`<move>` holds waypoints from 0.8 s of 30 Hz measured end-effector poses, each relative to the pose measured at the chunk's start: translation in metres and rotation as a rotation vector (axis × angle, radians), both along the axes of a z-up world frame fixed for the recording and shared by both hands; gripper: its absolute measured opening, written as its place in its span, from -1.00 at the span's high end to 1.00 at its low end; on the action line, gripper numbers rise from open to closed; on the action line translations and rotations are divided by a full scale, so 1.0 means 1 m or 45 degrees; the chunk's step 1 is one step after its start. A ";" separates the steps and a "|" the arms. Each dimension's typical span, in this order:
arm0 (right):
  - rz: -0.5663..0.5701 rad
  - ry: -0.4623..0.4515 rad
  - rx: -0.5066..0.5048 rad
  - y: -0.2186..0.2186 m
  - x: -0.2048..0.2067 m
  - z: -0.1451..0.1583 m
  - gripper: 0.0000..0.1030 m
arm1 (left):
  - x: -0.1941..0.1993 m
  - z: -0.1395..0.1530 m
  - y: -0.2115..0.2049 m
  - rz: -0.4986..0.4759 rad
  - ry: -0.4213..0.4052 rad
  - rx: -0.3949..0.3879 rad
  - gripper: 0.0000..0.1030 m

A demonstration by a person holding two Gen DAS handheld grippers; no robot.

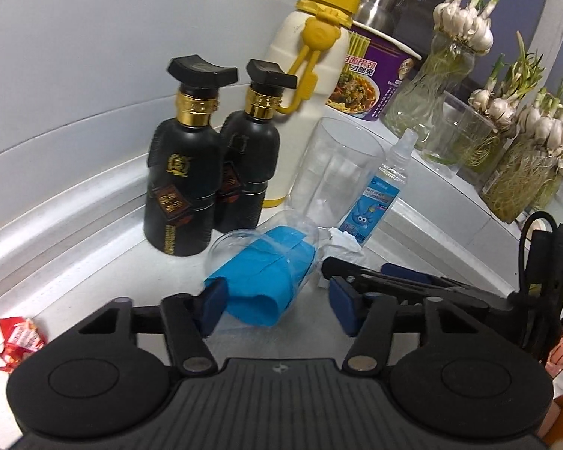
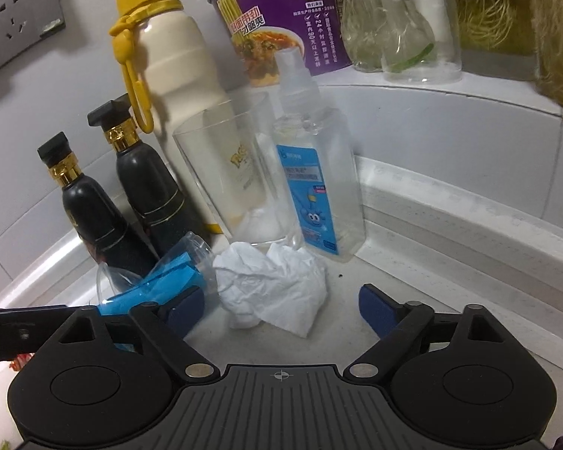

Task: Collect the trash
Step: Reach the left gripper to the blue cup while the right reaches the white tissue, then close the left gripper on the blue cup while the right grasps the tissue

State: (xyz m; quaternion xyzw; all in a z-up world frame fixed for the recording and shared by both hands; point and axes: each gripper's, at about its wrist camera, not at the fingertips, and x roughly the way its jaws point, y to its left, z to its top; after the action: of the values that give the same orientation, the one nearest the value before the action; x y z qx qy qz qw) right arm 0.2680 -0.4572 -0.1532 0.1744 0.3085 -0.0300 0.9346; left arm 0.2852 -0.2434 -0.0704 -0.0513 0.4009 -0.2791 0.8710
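Observation:
A clear plastic cup (image 1: 266,281) stuffed with blue paper lies on its side on the white counter (image 1: 94,262). My left gripper (image 1: 277,309) straddles it. The left pad (image 1: 214,305) is against the blue paper and the right pad (image 1: 343,309) stands a little clear, so it is open. A crumpled white tissue (image 2: 274,288) lies in front of the spray bottle, between the wide-open fingers of my right gripper (image 2: 281,311), with neither pad touching it. The cup (image 2: 161,281) shows at the right wrist view's left. A red candy wrapper (image 1: 18,337) lies at the near left.
Two black bottles (image 1: 184,172), a cream flask with a yellow cap (image 1: 311,86), a clear tumbler (image 1: 334,172) and a blue-labelled spray bottle (image 2: 311,187) crowd the corner. On the ledge stand a purple noodle cup (image 2: 281,18) and jars of sprouting garlic (image 1: 514,138). A wall socket (image 2: 18,22) is on the wall.

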 end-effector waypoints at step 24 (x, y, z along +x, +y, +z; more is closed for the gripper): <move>0.057 -0.041 -0.006 0.015 0.000 -0.003 0.70 | 0.022 0.000 -0.023 0.100 0.056 -0.061 0.94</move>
State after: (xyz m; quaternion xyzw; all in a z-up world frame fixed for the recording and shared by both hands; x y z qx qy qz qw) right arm 0.2676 -0.4426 -0.1565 0.1659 0.2973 -0.0068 0.9402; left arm 0.3070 -0.2667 -0.0699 -0.0941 0.4110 -0.2531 0.8707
